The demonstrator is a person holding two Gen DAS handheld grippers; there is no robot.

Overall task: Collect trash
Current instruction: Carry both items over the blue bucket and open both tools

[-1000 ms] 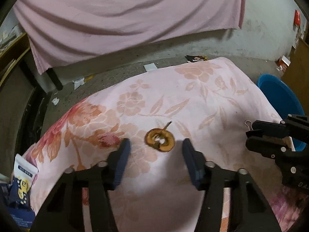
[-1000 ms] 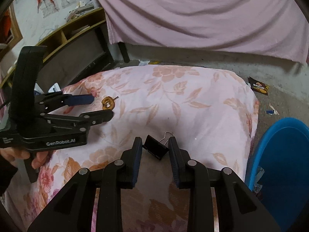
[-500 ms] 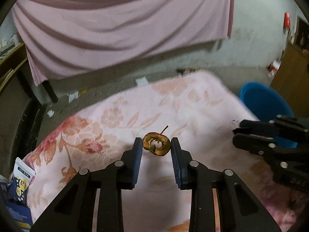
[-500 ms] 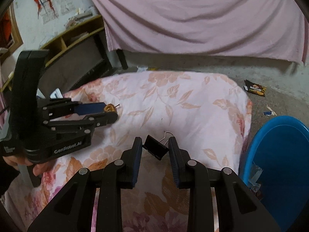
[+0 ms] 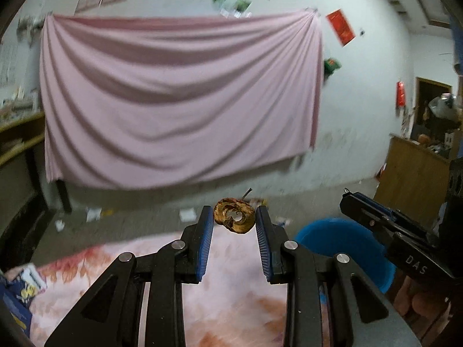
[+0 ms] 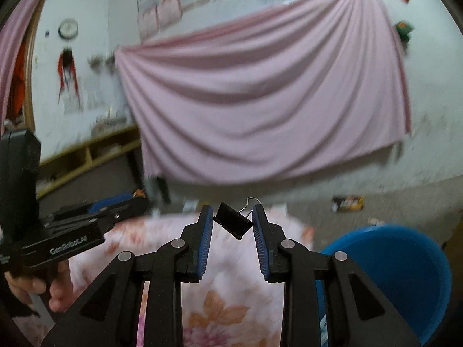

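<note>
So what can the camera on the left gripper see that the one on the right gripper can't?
Only the left camera shows the dried apple core, pinched in the left gripper, and a wooden cabinet at the far right.

Only the right camera shows the black binder clip, pinched in the right gripper, plus a round wall clock, the wooden shelves and the hand that holds the left gripper.

Both show the pink curtain, the flowered cloth and the blue bucket.
</note>
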